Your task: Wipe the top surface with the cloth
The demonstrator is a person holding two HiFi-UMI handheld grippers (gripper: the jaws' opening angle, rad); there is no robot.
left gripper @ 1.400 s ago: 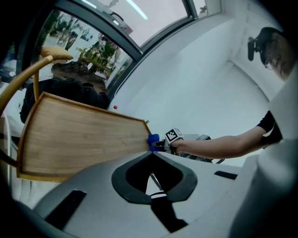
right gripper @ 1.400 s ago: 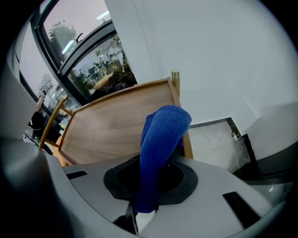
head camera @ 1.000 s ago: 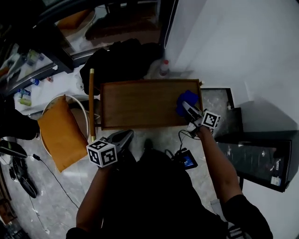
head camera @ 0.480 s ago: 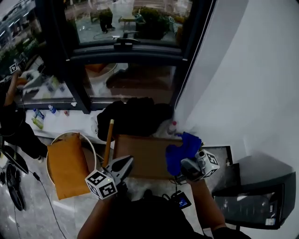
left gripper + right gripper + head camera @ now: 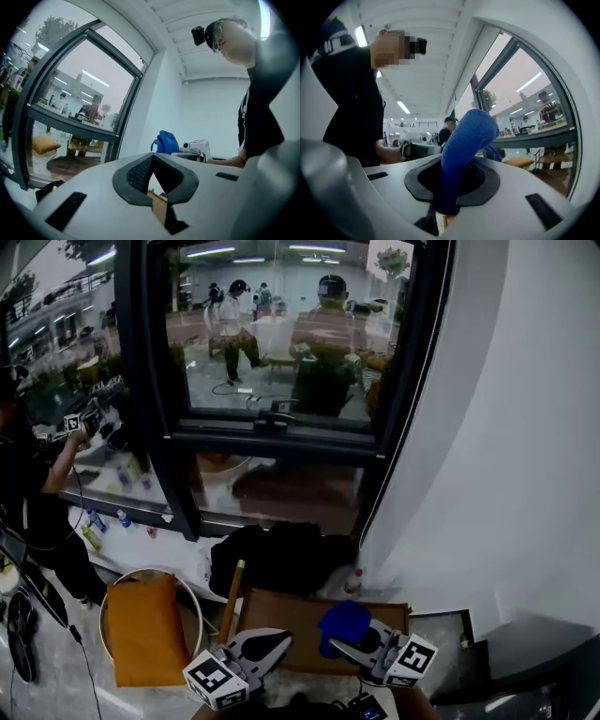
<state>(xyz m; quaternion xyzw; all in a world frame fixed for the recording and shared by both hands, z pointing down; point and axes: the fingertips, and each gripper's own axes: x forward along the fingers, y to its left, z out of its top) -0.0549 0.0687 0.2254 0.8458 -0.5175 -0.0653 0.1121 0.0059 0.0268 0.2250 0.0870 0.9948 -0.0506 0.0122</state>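
Note:
The wooden table top (image 5: 286,618) shows at the bottom of the head view. My right gripper (image 5: 345,646) hangs above its right part, shut on the blue cloth (image 5: 343,622). In the right gripper view the blue cloth (image 5: 464,145) stands up from between the closed jaws, which point toward the window. My left gripper (image 5: 277,643) is over the table's front left, shut with nothing in it. The left gripper view has its jaws (image 5: 152,157) closed and tilted upward, with the blue cloth (image 5: 165,141) beyond them.
An orange cushion (image 5: 145,634) lies on a round chair at the left. A wooden stick (image 5: 231,601) leans at the table's left edge. A black bag (image 5: 277,559) and a small bottle (image 5: 353,579) sit behind the table. A white wall (image 5: 506,474) stands at right.
The head view has swung up from the table to the window. My right gripper lifted the cloth off the table's right end, and both grippers now tilt upward.

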